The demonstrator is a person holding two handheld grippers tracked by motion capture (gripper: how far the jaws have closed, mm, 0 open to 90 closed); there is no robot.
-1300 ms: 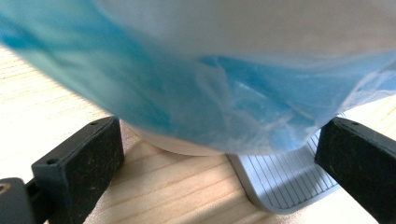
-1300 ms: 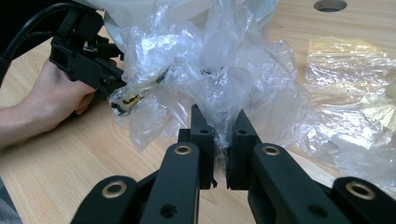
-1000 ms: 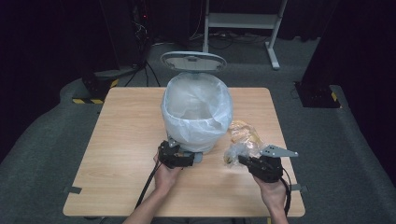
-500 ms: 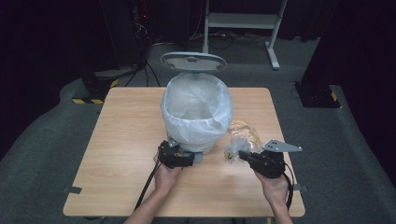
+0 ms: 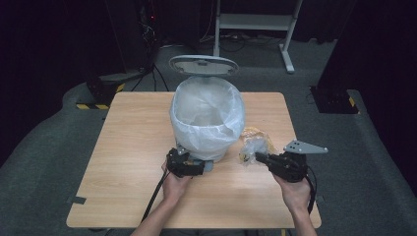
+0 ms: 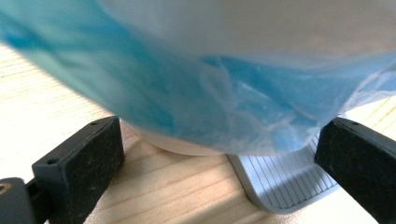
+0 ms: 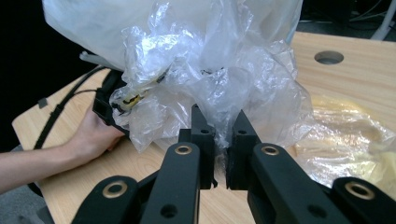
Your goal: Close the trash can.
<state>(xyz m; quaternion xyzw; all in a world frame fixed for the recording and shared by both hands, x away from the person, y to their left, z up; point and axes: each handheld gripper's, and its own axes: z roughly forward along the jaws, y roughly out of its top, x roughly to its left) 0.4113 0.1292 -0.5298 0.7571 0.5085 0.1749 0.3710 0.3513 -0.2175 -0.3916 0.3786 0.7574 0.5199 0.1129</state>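
Observation:
A pedal bin (image 5: 207,118) lined with a pale plastic bag stands mid-table, its grey lid (image 5: 203,65) tipped up behind it. My left gripper (image 5: 193,166) is low at the bin's front base. Its jaws are open wide, and between them are the liner (image 6: 210,93) and the ribbed grey pedal (image 6: 287,186). My right gripper (image 5: 259,158), to the right of the bin, is shut on a crumpled clear plastic bag (image 7: 210,79) and holds it off the table. The right gripper (image 7: 218,122) pinches the bag's lower edge.
A yellowish plastic wrapper (image 7: 345,135) lies on the wooden table (image 5: 133,147) just right of the bin. A round hole (image 7: 328,57) sits in the tabletop beyond it. The left hand with its cable (image 7: 56,116) rests at the front edge.
My right gripper has risen a little with the clear plastic bag in it. The left gripper and the bin have stayed where they were.

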